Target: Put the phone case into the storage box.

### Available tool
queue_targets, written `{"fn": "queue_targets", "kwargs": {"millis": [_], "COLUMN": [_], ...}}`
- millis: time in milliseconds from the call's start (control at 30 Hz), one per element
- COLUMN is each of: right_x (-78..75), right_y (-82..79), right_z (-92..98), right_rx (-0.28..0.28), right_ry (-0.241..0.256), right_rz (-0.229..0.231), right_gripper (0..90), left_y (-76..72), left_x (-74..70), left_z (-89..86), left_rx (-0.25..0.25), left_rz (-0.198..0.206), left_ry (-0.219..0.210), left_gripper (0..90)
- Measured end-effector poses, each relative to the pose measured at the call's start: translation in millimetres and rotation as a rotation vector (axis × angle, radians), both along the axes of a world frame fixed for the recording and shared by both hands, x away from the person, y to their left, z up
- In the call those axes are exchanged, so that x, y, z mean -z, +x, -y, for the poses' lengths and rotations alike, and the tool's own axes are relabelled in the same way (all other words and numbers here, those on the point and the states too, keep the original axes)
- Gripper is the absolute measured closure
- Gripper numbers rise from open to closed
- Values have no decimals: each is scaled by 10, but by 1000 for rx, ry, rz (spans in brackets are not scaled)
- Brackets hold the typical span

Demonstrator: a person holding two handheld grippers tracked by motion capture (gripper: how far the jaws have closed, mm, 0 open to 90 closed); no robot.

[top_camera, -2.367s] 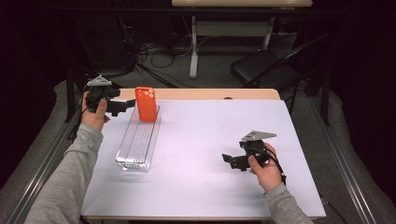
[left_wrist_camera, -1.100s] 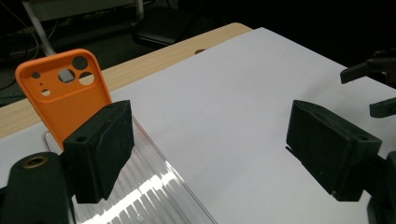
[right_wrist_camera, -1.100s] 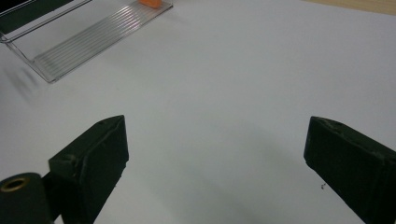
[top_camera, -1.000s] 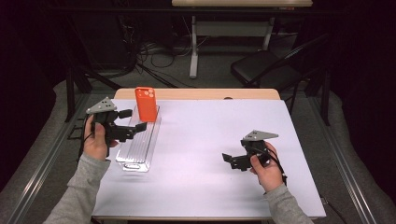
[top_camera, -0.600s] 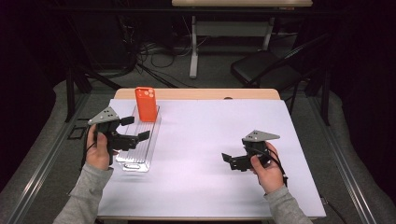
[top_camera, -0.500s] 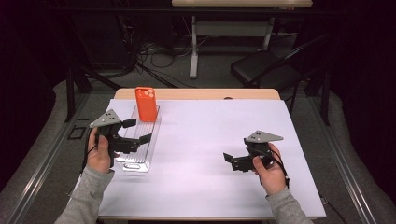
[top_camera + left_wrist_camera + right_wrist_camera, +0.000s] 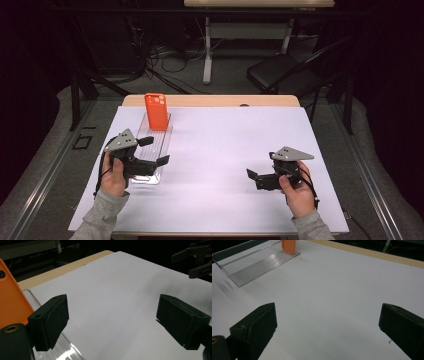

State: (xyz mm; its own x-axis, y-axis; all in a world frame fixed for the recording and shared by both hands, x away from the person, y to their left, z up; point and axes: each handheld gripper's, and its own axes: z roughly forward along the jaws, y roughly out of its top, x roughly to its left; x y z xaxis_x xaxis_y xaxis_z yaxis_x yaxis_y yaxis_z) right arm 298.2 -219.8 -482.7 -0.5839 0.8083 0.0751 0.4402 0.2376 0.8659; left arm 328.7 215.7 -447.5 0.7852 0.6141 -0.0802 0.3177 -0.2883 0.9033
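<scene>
The left tongs (image 7: pixel 152 151) hang released, jaws wide, over the near end of the clear rack (image 7: pixel 150 150), so nothing is gripped. The orange phone (image 7: pixel 156 111) stands propped at the rack's far end, likely for display. The right tongs (image 7: pixel 256 177), also released, rest well right of the rack.

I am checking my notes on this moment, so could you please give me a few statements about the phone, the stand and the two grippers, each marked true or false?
1. The orange phone stands upright at the far end of the clear stand. True.
2. The left gripper grips the phone. False: its jaws are open and empty.
3. The right gripper is shut. False: its jaws stand wide apart.
4. A white sheet covers the table. True.
</scene>
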Motion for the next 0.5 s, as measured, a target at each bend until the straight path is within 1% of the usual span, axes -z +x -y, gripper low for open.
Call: {"fn": "queue_targets", "kwargs": {"millis": [100,133,167,233,267,300,367,433,500], "right_x": [35,35,48,61,61,78,83,104,117], "right_y": [-27,-27,-37,-49,-49,-51,-54,-48,-49], "right_z": [45,45,60,65,65,80,87,113,129], "right_rx": [10,10,13,19,19,21,23,33,39], "right_ry": [2,2,2,7,7,5,5,10,10], "right_rz": [4,4,5,8,8,19,12,23,24], "right_gripper": [14,14,14,14,14,14,14,14,14], "left_y": [-19,-19,-20,-22,-22,-24,-23,-15,-10], "left_x": [67,67,107,135,135,155,166,187,204], "left_z": [9,9,6,-3,-3,-9,-11,-23,-30], "left_rx": [0,0,1,0,0,1,4,-2,-2], "left_rz": [-10,-10,-21,-25,-25,-22,-19,-20,-19], "left_ry": [-5,-5,-13,-17,-17,-22,-28,-35,-40], "left_gripper": [112,112,112,112,112,112,112,112,112]}}
